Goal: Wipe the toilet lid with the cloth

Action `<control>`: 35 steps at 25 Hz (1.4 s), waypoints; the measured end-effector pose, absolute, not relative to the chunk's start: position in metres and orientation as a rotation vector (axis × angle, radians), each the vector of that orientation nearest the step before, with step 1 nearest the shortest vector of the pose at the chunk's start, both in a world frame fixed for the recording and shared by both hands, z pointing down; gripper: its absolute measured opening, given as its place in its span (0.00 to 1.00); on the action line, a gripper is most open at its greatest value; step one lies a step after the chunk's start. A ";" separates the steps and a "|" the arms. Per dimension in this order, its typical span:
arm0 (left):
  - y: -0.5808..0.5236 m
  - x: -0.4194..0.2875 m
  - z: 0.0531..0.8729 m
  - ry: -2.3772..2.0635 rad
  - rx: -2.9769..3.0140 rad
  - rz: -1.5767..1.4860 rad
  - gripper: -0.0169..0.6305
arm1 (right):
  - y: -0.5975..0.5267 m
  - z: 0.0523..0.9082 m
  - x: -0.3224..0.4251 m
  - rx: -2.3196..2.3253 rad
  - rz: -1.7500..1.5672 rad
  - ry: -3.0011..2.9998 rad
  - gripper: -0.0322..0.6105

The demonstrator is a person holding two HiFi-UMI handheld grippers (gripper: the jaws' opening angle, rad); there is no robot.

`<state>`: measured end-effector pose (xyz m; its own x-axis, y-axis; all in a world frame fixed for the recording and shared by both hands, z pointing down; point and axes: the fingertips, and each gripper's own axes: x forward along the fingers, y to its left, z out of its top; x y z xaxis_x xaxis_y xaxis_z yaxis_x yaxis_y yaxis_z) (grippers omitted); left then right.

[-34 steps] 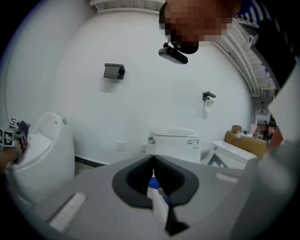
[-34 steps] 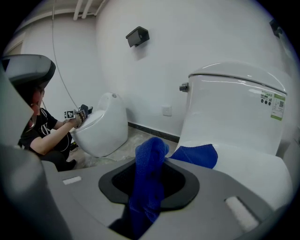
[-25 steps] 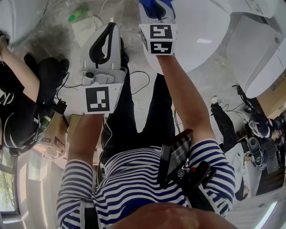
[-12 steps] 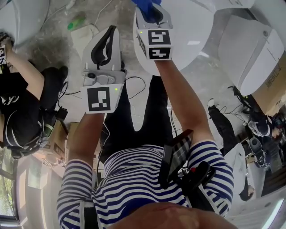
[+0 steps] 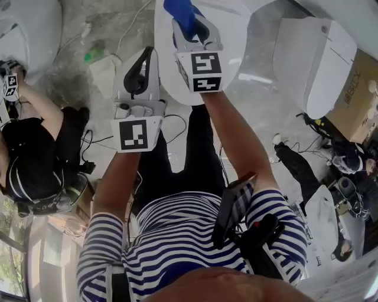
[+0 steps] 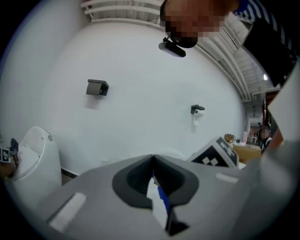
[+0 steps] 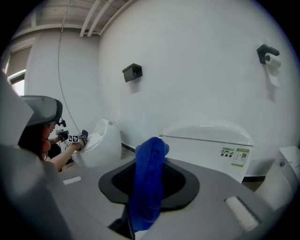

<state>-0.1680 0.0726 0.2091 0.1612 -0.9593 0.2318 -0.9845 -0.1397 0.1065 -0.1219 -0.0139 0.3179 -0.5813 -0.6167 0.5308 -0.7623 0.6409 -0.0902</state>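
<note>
The toilet's white lid [image 5: 236, 35] lies shut at the top of the head view, and the same toilet [image 7: 206, 140] stands ahead against the wall in the right gripper view. My right gripper [image 5: 192, 26] hangs over the lid's left part, shut on a blue cloth [image 5: 180, 12]. That cloth [image 7: 147, 197] stands up in a fold between its jaws. My left gripper [image 5: 147, 52] is held lower and to the left, off the lid and above the floor, shut with nothing in it [image 6: 153, 159]. Whether the cloth touches the lid cannot be told.
A second toilet [image 5: 313, 59] and a cardboard box [image 5: 354, 82] stand to the right. At left another person [image 5: 29, 147] works at a third toilet [image 7: 101, 140]. Cables and a green bottle [image 5: 93, 56] lie on the floor. A paper holder [image 7: 268, 54] hangs on the wall.
Both grippers and the lid sit lower in the head view than a second ago. The right gripper with the cloth has shifted left, and more of the cloth shows. Neither grip has changed.
</note>
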 end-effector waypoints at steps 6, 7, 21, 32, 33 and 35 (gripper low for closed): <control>0.065 -0.125 0.211 -1.835 2.250 0.164 0.03 | -0.020 0.312 -0.077 1.149 0.441 -2.395 0.23; 0.064 -0.116 0.213 -1.824 2.255 0.168 0.03 | -0.020 0.314 -0.068 1.156 0.446 -2.388 0.23; 0.053 0.027 0.241 -1.615 2.366 0.203 0.03 | -0.021 0.343 0.102 1.336 0.500 -2.244 0.23; 0.077 0.062 0.303 -1.530 2.337 0.283 0.03 | 0.020 0.422 0.153 1.348 0.600 -2.139 0.23; 0.078 0.062 0.309 -1.526 2.336 0.290 0.03 | 0.023 0.430 0.154 1.346 0.606 -2.133 0.23; 0.080 0.062 0.320 -1.523 2.335 0.298 0.03 | 0.026 0.447 0.154 1.344 0.617 -2.123 0.23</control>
